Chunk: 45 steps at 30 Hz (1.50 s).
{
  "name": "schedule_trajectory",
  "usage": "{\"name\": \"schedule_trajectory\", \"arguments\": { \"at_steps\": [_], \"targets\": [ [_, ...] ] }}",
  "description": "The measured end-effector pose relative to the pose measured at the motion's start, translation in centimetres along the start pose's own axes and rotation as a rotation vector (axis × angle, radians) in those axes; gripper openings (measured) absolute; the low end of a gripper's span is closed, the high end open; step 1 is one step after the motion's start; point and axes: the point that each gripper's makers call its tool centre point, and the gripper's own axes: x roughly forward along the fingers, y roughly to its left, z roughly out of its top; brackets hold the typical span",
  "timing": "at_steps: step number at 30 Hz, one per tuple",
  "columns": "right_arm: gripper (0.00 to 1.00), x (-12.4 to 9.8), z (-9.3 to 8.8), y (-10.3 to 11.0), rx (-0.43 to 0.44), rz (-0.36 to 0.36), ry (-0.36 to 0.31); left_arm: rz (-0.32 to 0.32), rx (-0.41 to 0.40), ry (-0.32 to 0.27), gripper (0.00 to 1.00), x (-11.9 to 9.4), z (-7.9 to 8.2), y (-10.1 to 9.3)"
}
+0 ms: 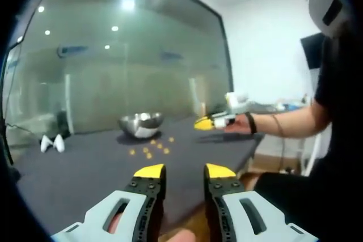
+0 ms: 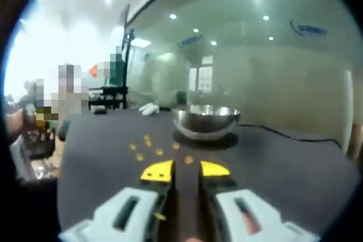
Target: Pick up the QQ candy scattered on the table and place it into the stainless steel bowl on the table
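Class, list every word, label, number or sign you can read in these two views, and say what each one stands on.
No text can be read in either view.
Blue mark on the glass wall, right gripper view: too blurred to read.
Blue mark on the glass wall, left gripper view: too blurred to read.
White sheets on the glass: too small to read.
Stainless steel bowl, candies: no lettering visible.

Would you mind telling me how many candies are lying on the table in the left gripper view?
About 7 candies, all loose on the dark table just in front of the stainless steel bowl. They are small and blurred, so the count could be off.
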Motion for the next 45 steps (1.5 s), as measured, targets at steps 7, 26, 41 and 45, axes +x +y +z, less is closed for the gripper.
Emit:
{"name": "schedule_trajectory", "arguments": {
  "at_steps": [7, 26, 41, 45],
  "targets": [
    [0.18, 3.1, -1.1, 0.2, -0.046, 0.033, 0.056, -0.001, -0.004, 0.001, 0.28, -0.1, -0.1, -0.1],
    [0.2, 9.0, -2.7, 0.5, -0.076, 0.106, 0.171, 0.027, -0.015, -0.015, 0.28, -1.8, 0.4, 0.5],
    [0.09, 9.6, -3.1, 0.9, -0.058, 0.158, 0.185, 0.037, -0.018, -0.009, 0.28, -2.0, 0.0, 0.7],
    [0.09, 9.6, -3.1, 0.9, -0.064, 0.158, 0.181, 0.031, -0.013, -0.009, 0.28, -2.0, 0.0, 0.5]
  ]
}}
